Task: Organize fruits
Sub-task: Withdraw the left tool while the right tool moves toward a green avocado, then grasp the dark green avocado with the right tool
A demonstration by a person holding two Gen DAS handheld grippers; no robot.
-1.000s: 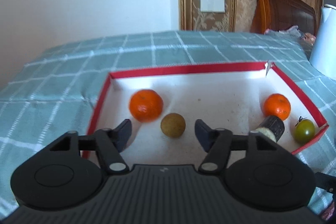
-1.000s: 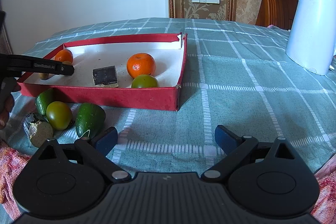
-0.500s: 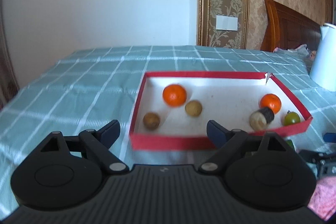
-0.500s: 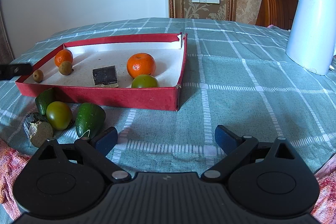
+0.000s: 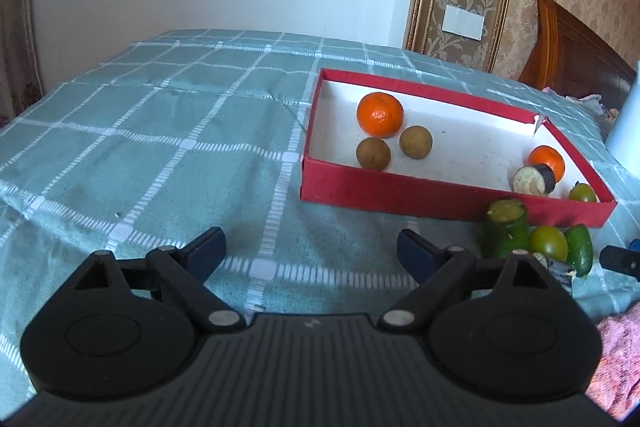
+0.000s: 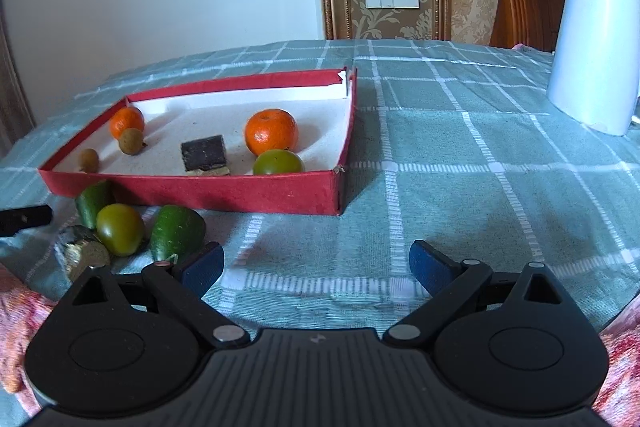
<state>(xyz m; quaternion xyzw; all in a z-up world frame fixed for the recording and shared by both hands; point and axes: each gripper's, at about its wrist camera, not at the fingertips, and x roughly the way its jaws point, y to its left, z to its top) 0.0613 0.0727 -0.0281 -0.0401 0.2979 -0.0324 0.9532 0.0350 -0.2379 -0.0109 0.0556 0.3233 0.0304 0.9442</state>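
Fruits sit in a red box (image 6: 256,193); white kettle (image 6: 592,43) reads "Midea". Left tongs (image 5: 310,251) are opening, empty; right tongs (image 6: 316,265) wide, empty.

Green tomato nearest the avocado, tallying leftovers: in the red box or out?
Out. The green tomato lies on the tablecloth outside the red box, beside the avocado.

Two oranges (image 6: 271,131), two brown longans (image 6: 131,141), two green tomatoes (image 6: 278,162), one red tray (image 6: 192,193)
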